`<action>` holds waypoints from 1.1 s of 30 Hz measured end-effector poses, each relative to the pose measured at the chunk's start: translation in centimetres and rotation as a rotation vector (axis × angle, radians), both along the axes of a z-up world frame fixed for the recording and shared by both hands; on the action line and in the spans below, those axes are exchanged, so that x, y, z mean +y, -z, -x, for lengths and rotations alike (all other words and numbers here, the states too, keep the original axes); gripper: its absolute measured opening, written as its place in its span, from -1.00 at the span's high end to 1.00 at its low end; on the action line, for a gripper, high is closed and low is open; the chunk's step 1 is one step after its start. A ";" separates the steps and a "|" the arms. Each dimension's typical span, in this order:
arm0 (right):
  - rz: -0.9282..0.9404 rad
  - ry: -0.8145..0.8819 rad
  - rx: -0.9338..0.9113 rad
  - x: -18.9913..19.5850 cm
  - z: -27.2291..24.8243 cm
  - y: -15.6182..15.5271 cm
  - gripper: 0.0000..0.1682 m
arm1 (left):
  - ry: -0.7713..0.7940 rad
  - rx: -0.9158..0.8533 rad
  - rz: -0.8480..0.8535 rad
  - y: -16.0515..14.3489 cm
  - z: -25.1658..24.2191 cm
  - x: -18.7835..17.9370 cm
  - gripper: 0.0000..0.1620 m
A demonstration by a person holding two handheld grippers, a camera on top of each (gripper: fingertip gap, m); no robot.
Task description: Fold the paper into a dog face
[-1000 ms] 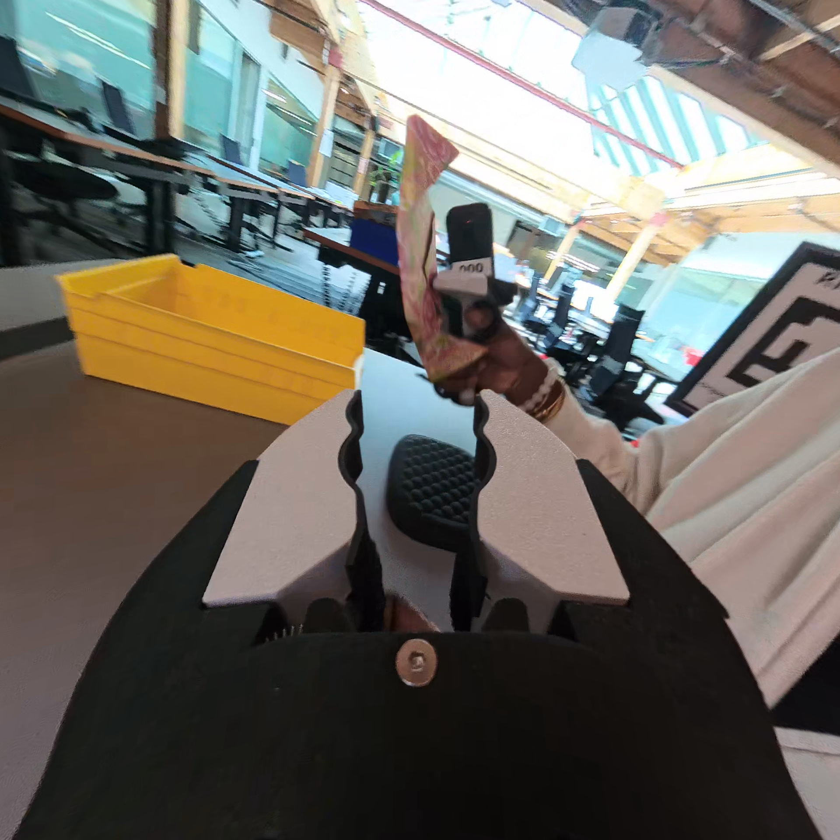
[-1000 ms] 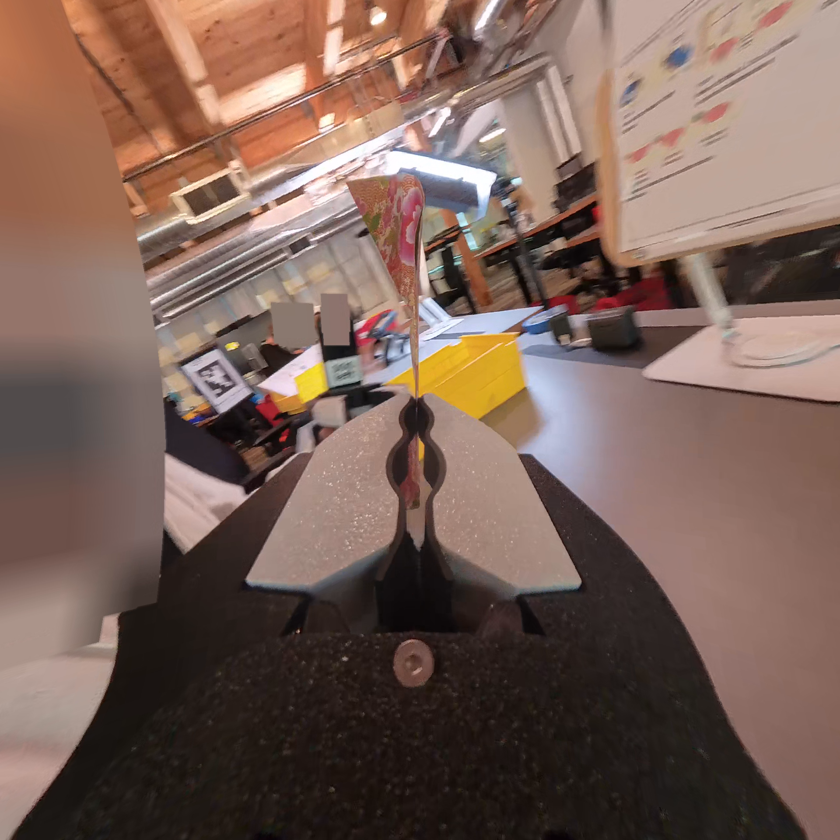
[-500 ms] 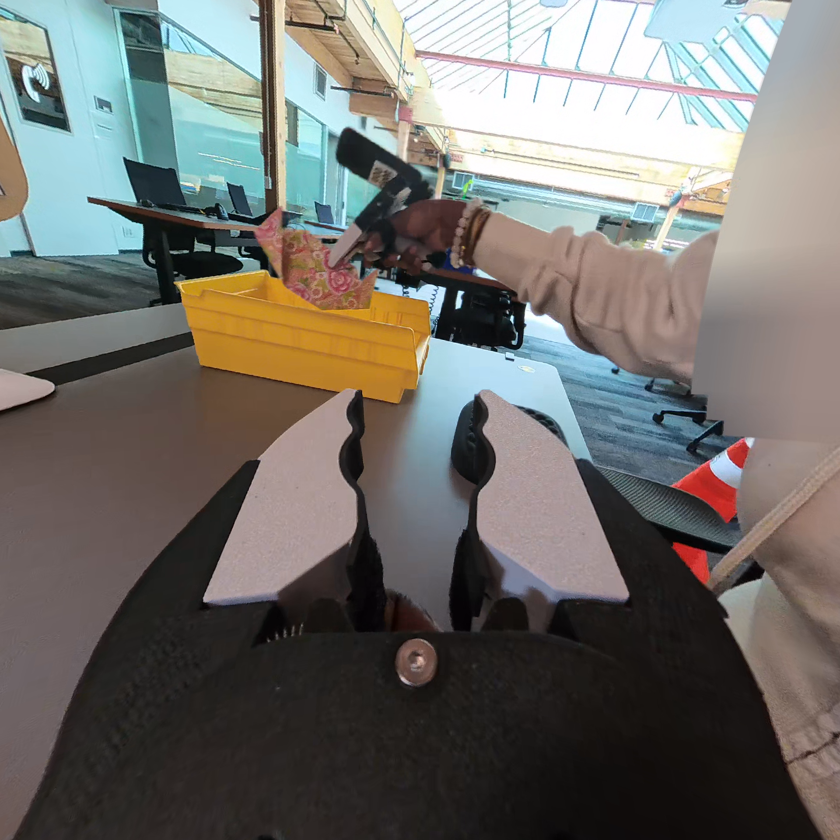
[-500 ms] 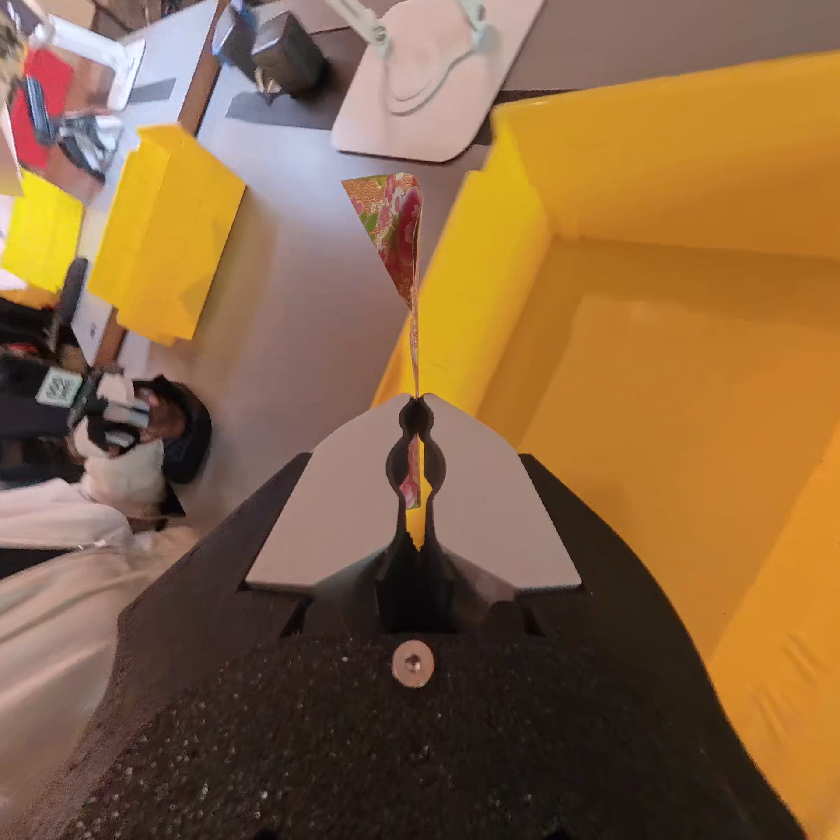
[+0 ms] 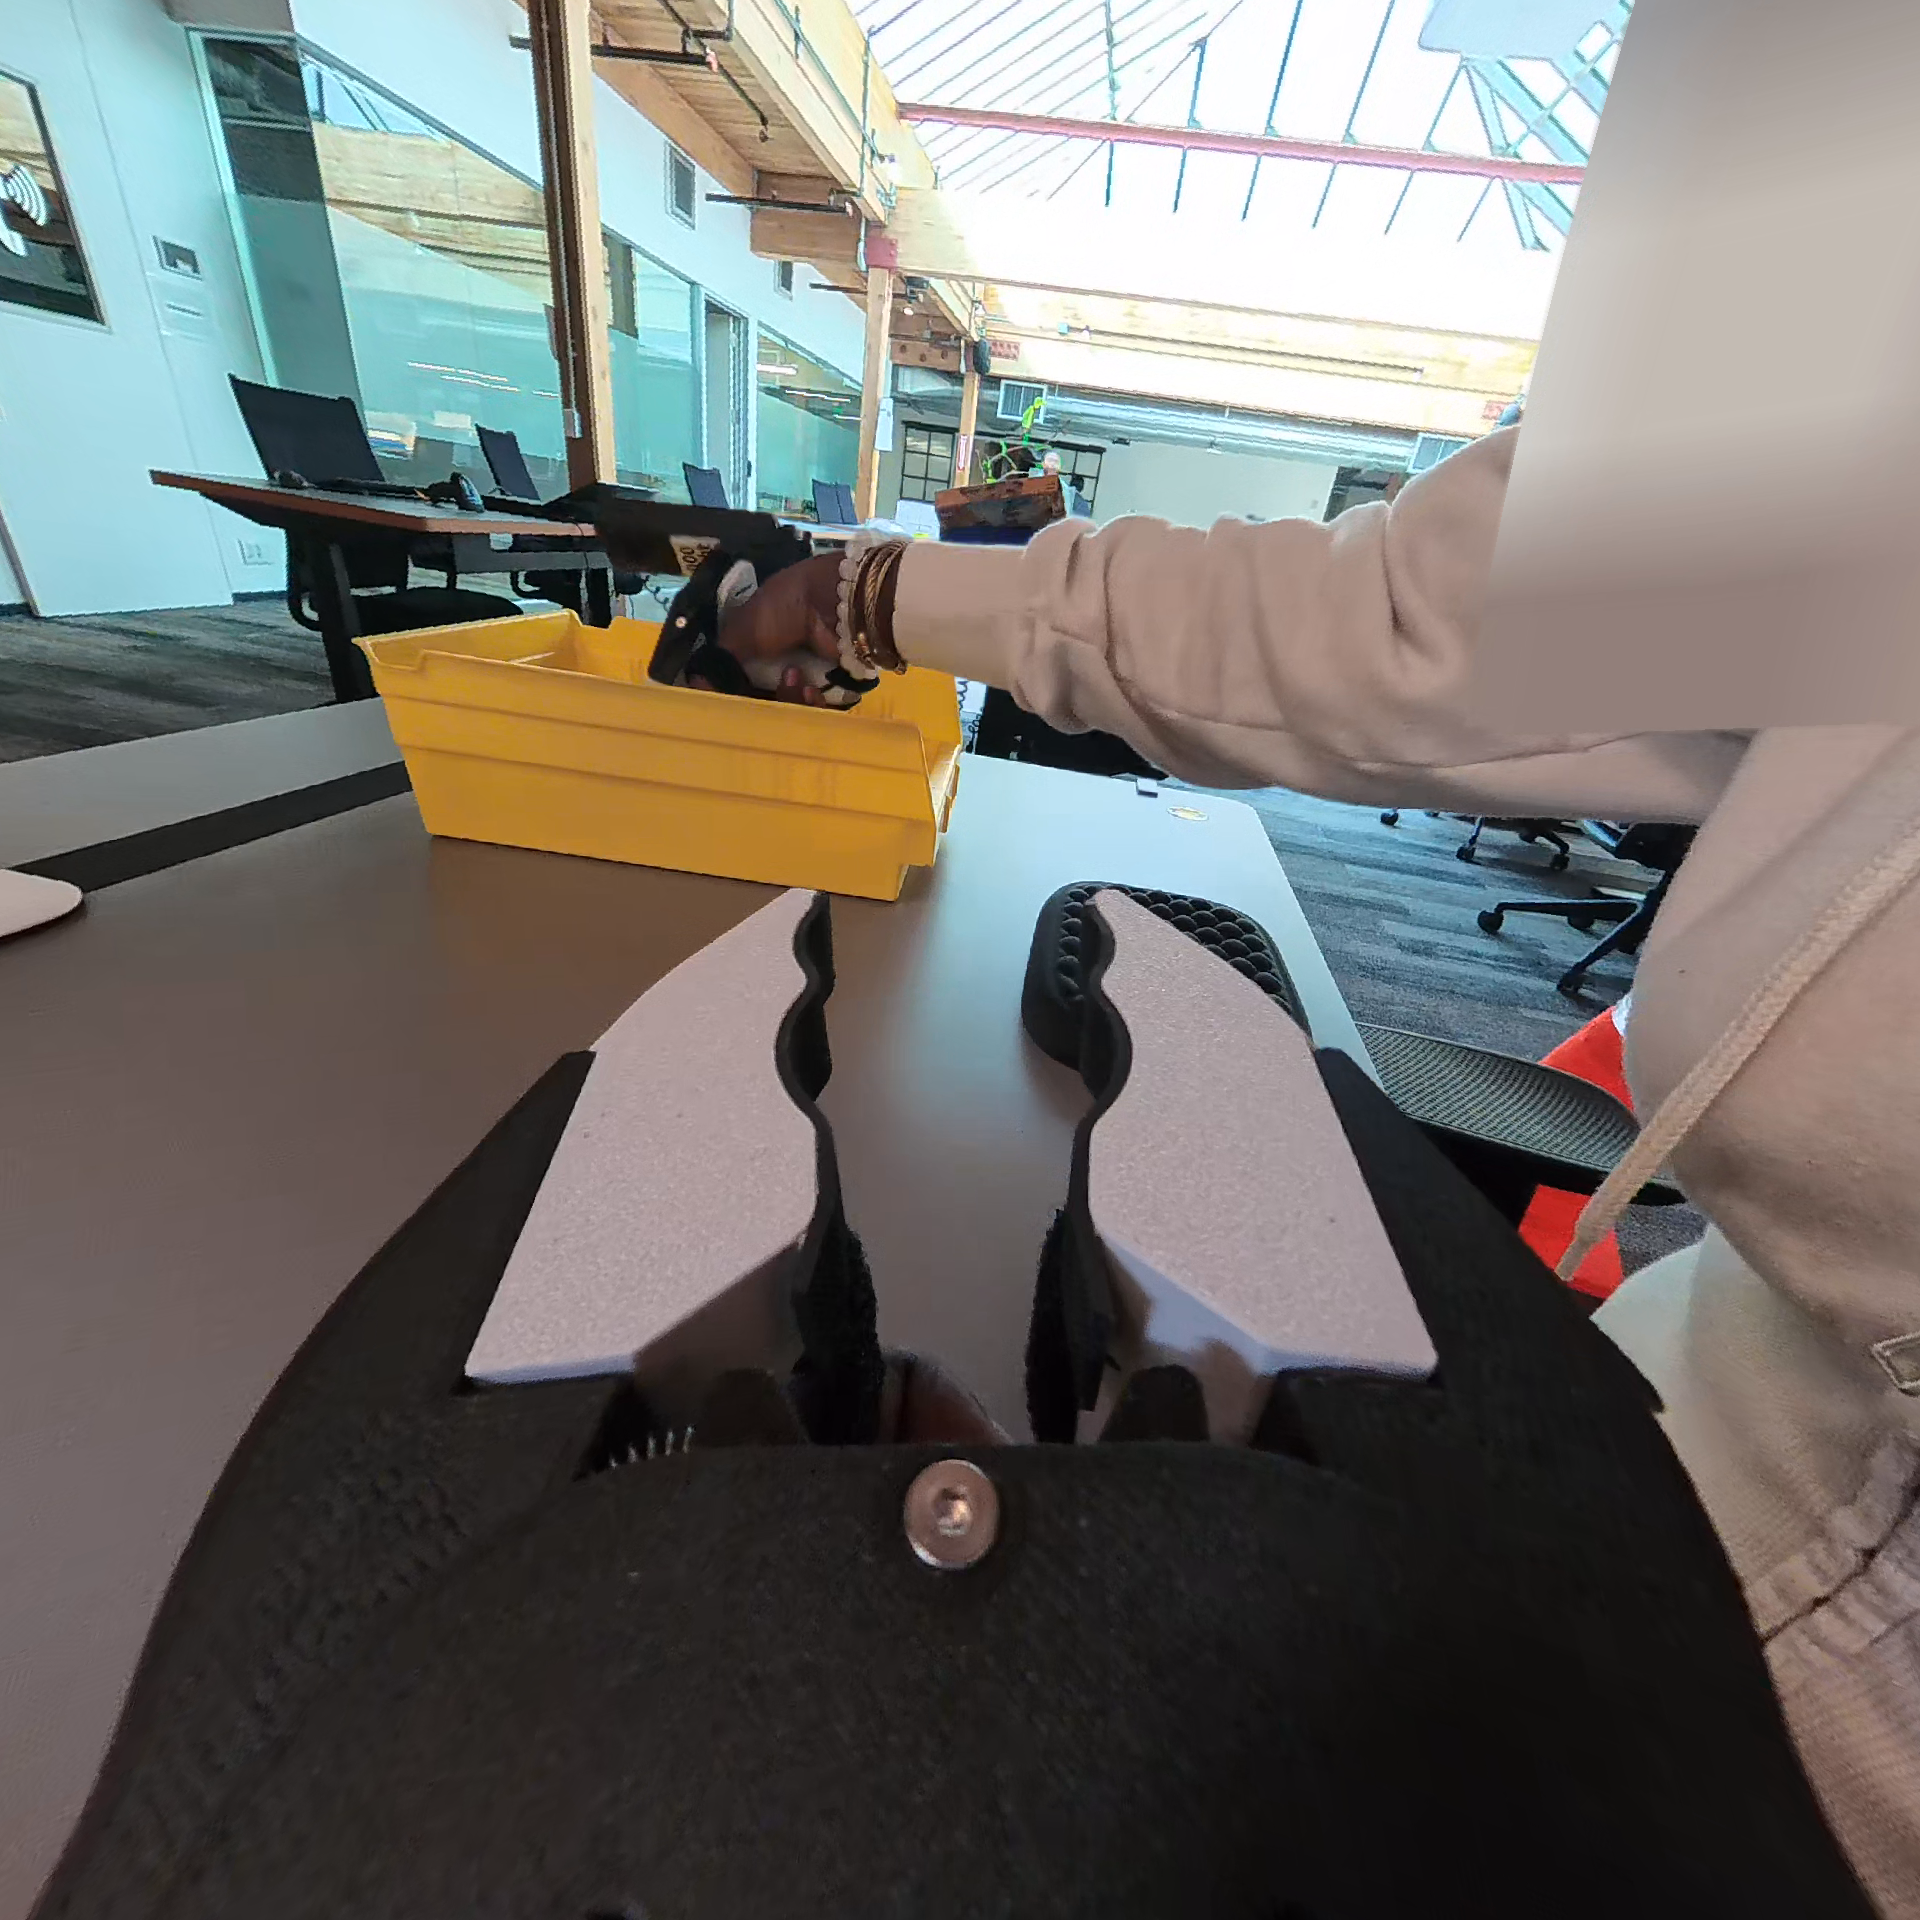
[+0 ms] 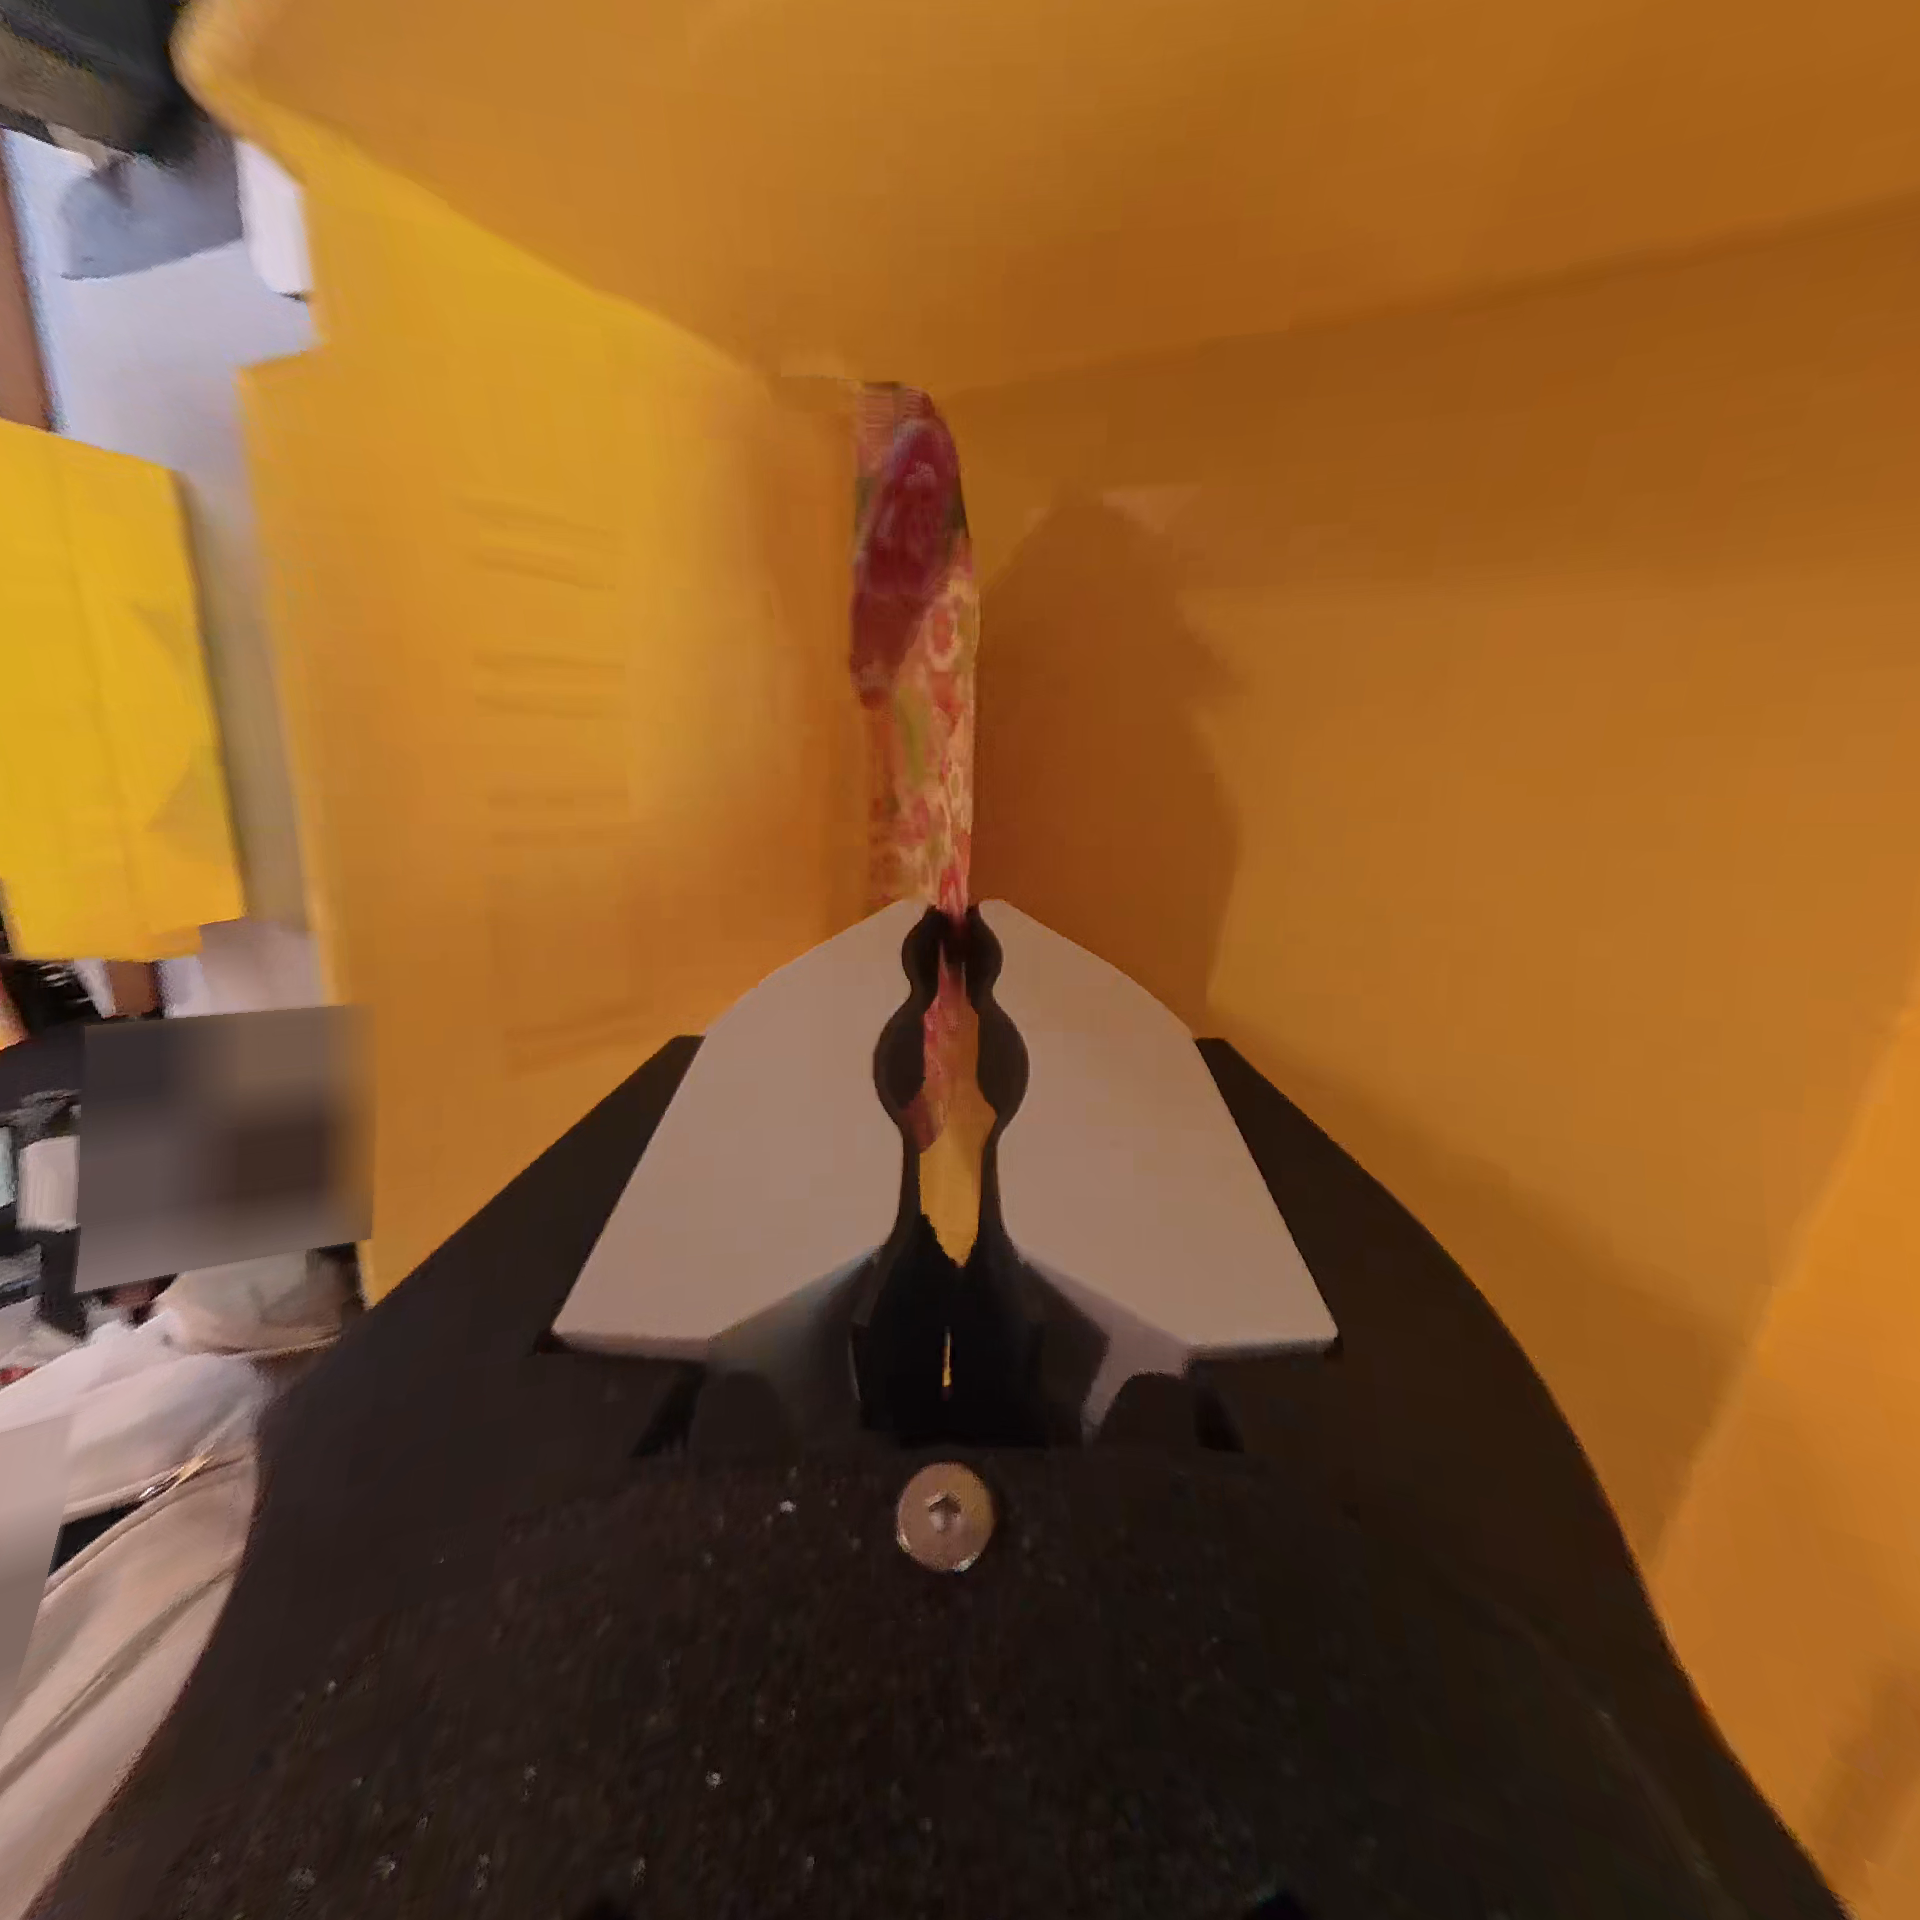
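Left to right across the dark desk (image 5: 260,1091): white pad corner at the far left edge, then the yellow bin (image 5: 665,774), then a black textured rest (image 5: 1226,951) by the desk's right edge

My left gripper (image 5: 951,1013) hangs over bare desk, jaws released, nothing between them

My right gripper (image 6: 954,914) is down inside the bin; in the left wrist view the hand (image 5: 779,629) holding it sits just above the bin's rim, cream sleeve (image 5: 1247,644) stretched across

Right jaws clenched on the folded floral paper (image 6: 920,644); it stands edge-on ahead of the tips, far end touching or nearly touching the yellow bin wall (image 6: 540,644), blur stops me saying which

Judgement: folding looks finished, the step in hand is depositing the dog face in the bin

Next move calls for easing the right jaws apart low over the bin floor, then lifting straight out without dragging the paper along
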State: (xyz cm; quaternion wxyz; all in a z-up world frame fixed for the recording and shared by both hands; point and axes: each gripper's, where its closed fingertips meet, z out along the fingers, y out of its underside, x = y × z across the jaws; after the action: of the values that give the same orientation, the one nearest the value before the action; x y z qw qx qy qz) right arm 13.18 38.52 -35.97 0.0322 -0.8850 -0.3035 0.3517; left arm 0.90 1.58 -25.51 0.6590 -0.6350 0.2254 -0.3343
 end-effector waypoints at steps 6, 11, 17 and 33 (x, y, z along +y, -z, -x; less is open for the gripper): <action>-0.220 -0.006 -0.076 1.0 -0.7 -1.5 0.72 | -0.004 0.017 -0.009 0.1 -0.1 0.1 0.45; -0.478 0.005 0.002 1.2 -0.1 -6.1 0.66 | -0.005 0.043 -0.007 0.5 -0.3 0.1 0.45; -1.034 0.097 0.382 -3.6 2.2 -18.0 0.25 | -0.023 0.083 -0.025 0.6 -0.3 0.2 0.45; -1.206 0.068 1.003 -23.2 6.4 -14.0 -0.59 | -0.446 0.620 0.080 -5.8 15.9 -7.4 0.47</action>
State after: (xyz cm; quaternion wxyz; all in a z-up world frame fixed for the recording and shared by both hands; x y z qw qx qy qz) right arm 6.78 15.36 -22.01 0.6509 -0.4590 -0.3641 0.4828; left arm -14.98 -5.81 -19.66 0.5906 -0.7647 0.2571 0.0168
